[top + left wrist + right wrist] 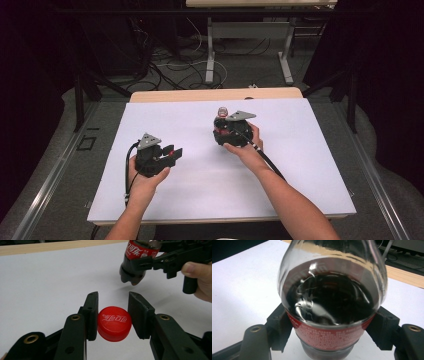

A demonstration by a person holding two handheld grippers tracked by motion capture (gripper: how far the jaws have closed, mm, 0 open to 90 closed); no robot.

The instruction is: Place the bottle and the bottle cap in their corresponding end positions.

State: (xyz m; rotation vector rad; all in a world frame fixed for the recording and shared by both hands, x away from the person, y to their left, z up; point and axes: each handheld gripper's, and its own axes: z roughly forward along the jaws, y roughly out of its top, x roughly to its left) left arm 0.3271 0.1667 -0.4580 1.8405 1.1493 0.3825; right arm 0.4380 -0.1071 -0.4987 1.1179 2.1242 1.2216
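A red plastic cap (114, 323) w/ white script logo (Coca-Cola, in Chinese characters, seen upside down in the left gripper view) is clamped between the pads of the left gripper (113, 315); ribbed rim and flat top are seen, cap approx. level above the white sheet (50, 285). In the high view the left gripper (167, 155) is held at the sheet's left-centre, cap a small red spot at its tip.

A clear plastic bottle (332, 297) w/ dark cola inside is gripped by the right gripper (332, 335), jaws closed on the red label band; small white print on the label is too blurred to be read. Neck is uncapped, liquid is seen swirling. From the left gripper view the bottle (136, 261) is seen lifted off the sheet, lobed base clear of the surface, white Chinese script on the red label. In the high view the bottle (221, 116) and right gripper (225, 127) are at sheet centre, well apart from the cap.

Sheet is matte white, laid on a wood-edged table (215, 94).
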